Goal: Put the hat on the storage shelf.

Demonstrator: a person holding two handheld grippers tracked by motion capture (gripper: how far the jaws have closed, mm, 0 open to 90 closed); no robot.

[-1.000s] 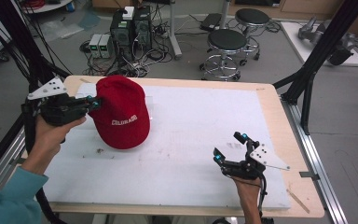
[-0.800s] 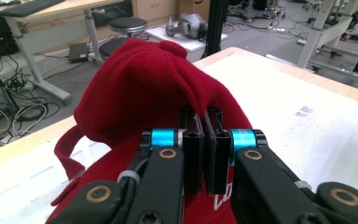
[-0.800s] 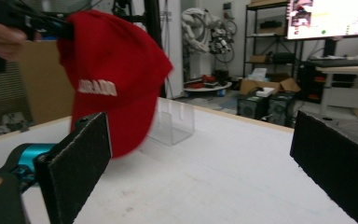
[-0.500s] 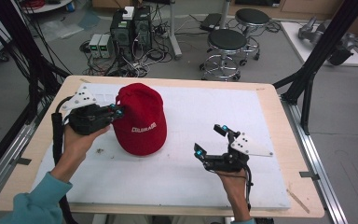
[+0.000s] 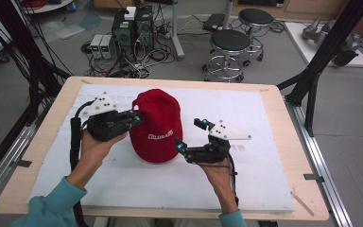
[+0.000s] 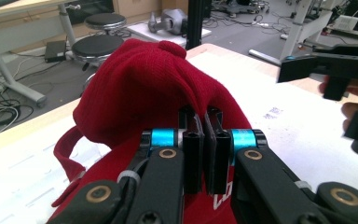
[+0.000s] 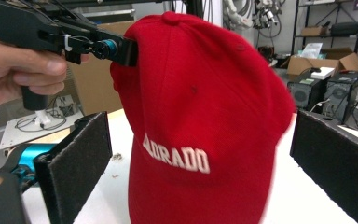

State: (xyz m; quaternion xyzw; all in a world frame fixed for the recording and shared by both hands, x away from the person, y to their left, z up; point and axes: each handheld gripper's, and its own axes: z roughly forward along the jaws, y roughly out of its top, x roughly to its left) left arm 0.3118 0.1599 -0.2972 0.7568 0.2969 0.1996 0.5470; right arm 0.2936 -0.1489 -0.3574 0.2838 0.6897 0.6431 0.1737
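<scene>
A red cap with white lettering stands with its crown up near the middle of the white mat. My left gripper comes in from the left, shut on a fold of the cap's side. In the left gripper view the pads pinch red fabric of the cap. My right gripper is open just right of the cap, jaws wide. In the right gripper view the cap rises between the two black pads, which stand apart from it, and the left gripper grips its upper side.
The mat covers a wooden table. Black frame struts rise at the table's right, with more at the left. Stools and computer boxes stand on the floor beyond the far edge.
The left gripper has carried the cap rightwards toward the middle of the mat. The right gripper has moved left and up, from the front right to beside the cap.
</scene>
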